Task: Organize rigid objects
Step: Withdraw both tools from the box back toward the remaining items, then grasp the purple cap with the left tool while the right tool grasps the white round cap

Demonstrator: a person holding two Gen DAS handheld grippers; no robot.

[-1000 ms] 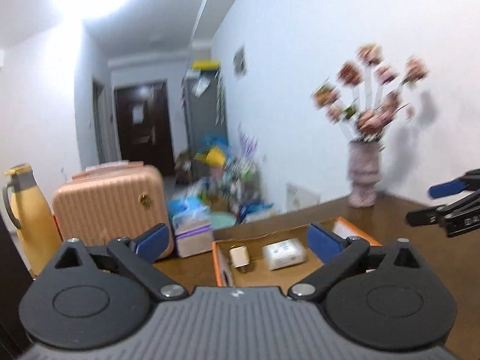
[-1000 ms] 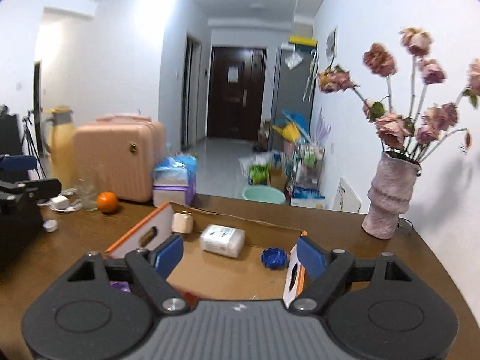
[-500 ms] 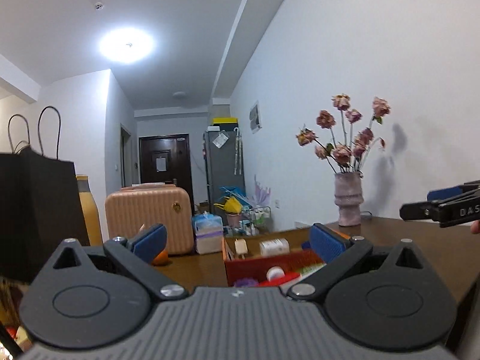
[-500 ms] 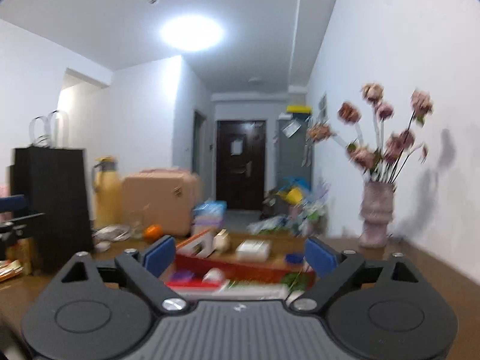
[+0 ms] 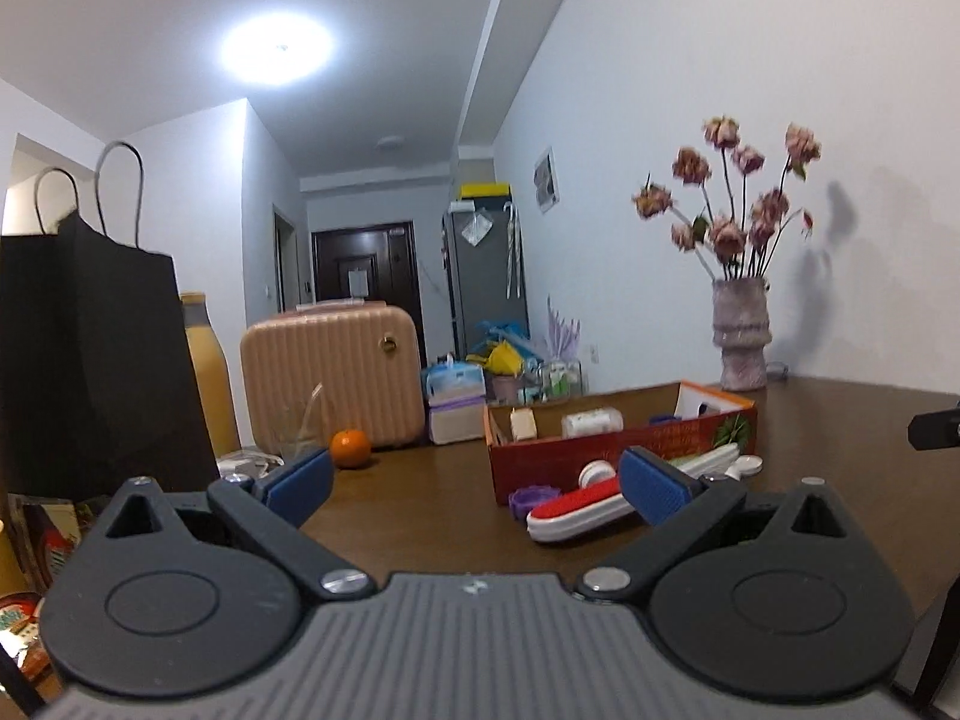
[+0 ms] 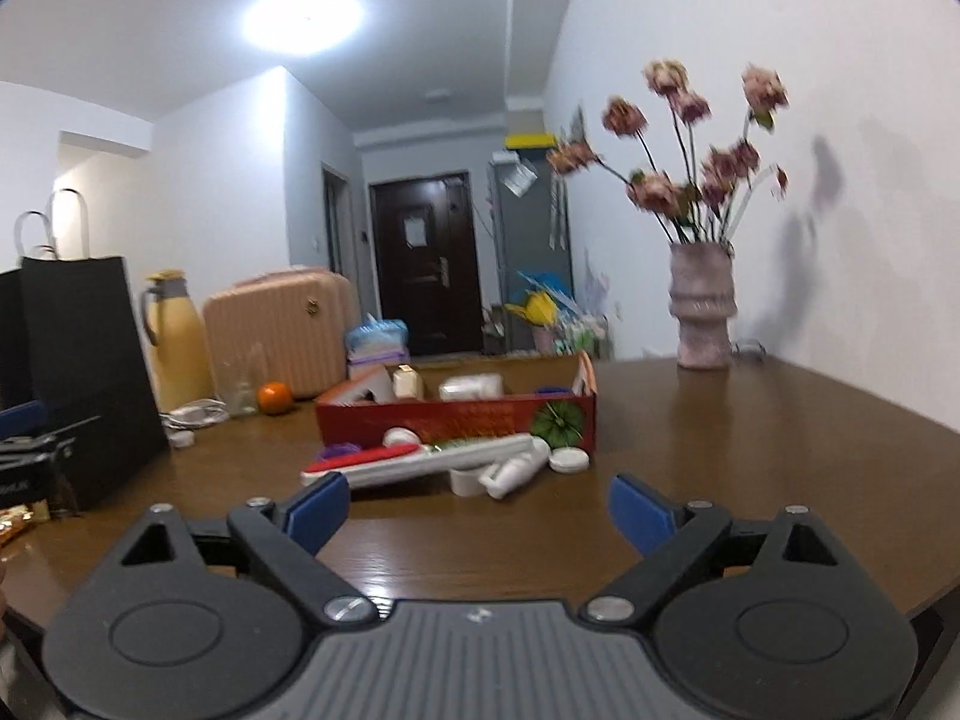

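target: red-and-white brush on worktop, touching front of red box | long axis crosswise | ahead-left of right hand-held gripper, jaws wide, nothing held | left hand-held gripper judged nearer, jaws wide, nothing held

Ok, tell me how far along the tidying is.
Partly done, at a guess. A few small items already lie in the red box. Nothing is in hand: the left gripper and right gripper are both open and empty. Left on the table in front of the box: the red-and-white brush, white bottle, round lid and purple ring.
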